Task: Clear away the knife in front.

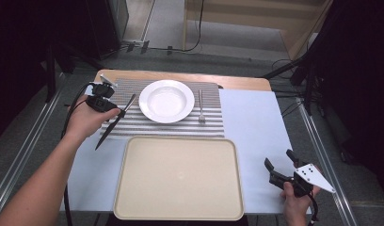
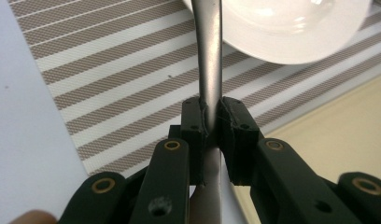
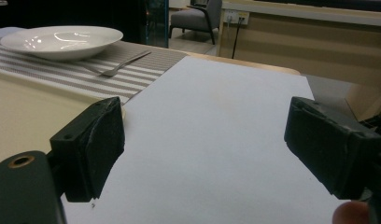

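At the left of the high view, the left gripper (image 1: 116, 112) was clamped on a knife (image 1: 116, 120), which slanted from upper right to lower left over the left edge of the striped placemat (image 1: 211, 123). In the left gripper view the jaws pressed the knife's (image 2: 210, 60) metal from both sides, its far end running up toward the white plate (image 2: 291, 28) at the top of the frame. The plate (image 1: 166, 100) sat on the placemat in the upper centre, with a fork (image 1: 201, 107) just to its right. A beige tray (image 1: 179, 178) filled the lower centre. At the lower right, the right gripper (image 1: 279, 165) gaped wide over the pale sheet (image 3: 216, 140), holding nothing.
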`<state>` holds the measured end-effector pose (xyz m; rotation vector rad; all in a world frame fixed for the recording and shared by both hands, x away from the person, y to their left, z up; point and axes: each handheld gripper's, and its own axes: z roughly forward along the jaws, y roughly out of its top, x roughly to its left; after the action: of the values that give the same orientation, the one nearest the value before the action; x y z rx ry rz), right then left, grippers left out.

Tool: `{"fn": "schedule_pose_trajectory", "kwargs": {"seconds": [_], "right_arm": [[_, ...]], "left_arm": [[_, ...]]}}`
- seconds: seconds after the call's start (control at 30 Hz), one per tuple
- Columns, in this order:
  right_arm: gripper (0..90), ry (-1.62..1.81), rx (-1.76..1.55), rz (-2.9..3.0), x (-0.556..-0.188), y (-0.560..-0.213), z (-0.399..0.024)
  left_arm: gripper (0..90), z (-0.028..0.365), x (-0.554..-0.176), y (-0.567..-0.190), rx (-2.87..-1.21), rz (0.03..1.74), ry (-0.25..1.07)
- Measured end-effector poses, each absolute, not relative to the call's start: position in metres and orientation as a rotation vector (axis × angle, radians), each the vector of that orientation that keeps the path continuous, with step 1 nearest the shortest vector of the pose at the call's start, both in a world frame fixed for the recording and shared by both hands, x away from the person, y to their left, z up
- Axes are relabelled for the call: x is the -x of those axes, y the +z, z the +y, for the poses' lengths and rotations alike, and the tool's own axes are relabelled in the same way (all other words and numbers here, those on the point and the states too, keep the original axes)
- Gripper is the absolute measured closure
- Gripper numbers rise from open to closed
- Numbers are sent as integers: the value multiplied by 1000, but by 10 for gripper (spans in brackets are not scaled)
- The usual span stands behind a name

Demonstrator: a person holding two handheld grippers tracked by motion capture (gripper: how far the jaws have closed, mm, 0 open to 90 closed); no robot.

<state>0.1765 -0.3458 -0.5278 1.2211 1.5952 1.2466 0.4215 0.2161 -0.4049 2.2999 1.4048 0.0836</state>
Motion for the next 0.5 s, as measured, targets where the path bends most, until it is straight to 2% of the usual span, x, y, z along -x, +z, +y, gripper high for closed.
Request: {"fn": "schedule_pose_trajectory", "kwargs": {"seconds": [0.5], "right_arm": [[133,1249,-1218,1600,-177,-528,-346]], "left_arm": [[790,203,-378,-403,-2316,1285,62]]}}
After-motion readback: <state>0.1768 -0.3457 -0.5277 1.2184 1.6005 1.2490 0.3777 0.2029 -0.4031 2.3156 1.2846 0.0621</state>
